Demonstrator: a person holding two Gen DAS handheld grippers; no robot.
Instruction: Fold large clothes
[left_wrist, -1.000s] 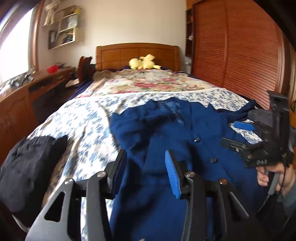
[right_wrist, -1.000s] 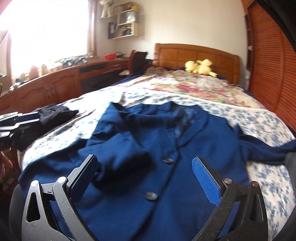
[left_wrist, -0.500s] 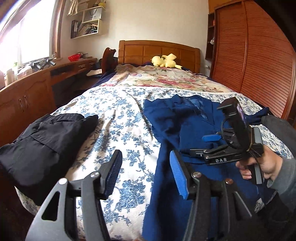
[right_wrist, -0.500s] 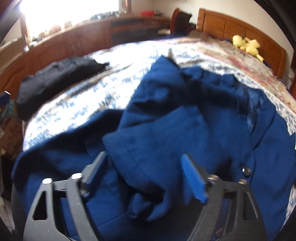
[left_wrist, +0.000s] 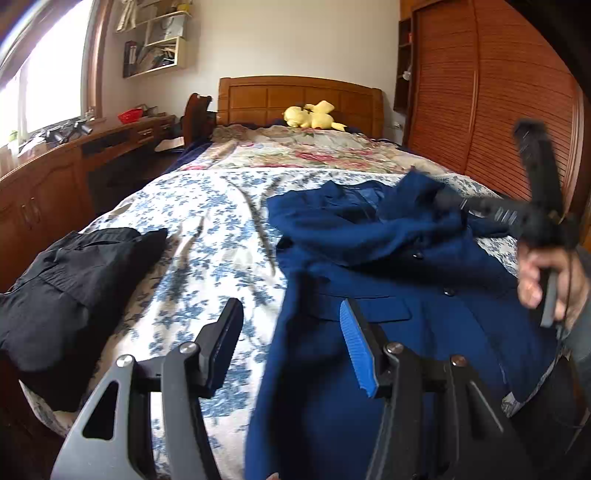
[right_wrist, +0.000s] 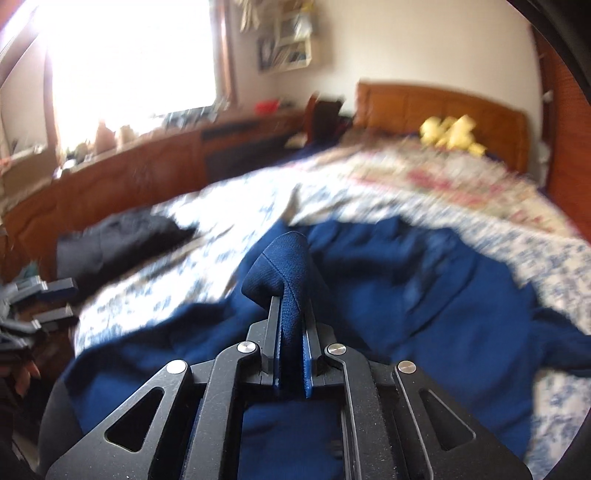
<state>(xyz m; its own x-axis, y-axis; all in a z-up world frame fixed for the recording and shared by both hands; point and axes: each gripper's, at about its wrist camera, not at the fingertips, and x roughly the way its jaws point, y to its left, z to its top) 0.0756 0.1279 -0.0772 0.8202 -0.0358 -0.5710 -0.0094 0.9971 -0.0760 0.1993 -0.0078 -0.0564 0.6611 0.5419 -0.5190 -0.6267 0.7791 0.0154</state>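
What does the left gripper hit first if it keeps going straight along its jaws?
Likely the blue jacket's near left edge, where it meets the floral bedspread. The left gripper is open and empty; depth is unclear.

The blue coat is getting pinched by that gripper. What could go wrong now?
1. The right gripper is shut on only a small fold of the blue coat. The heavy cloth might slip out when pulled.
2. The left gripper is open and holds nothing, so the whole coat could drag across the flowered bedspread rather than fold.
3. The black clothes lie at the bed's edge and a tug on the bedspread could shift them.
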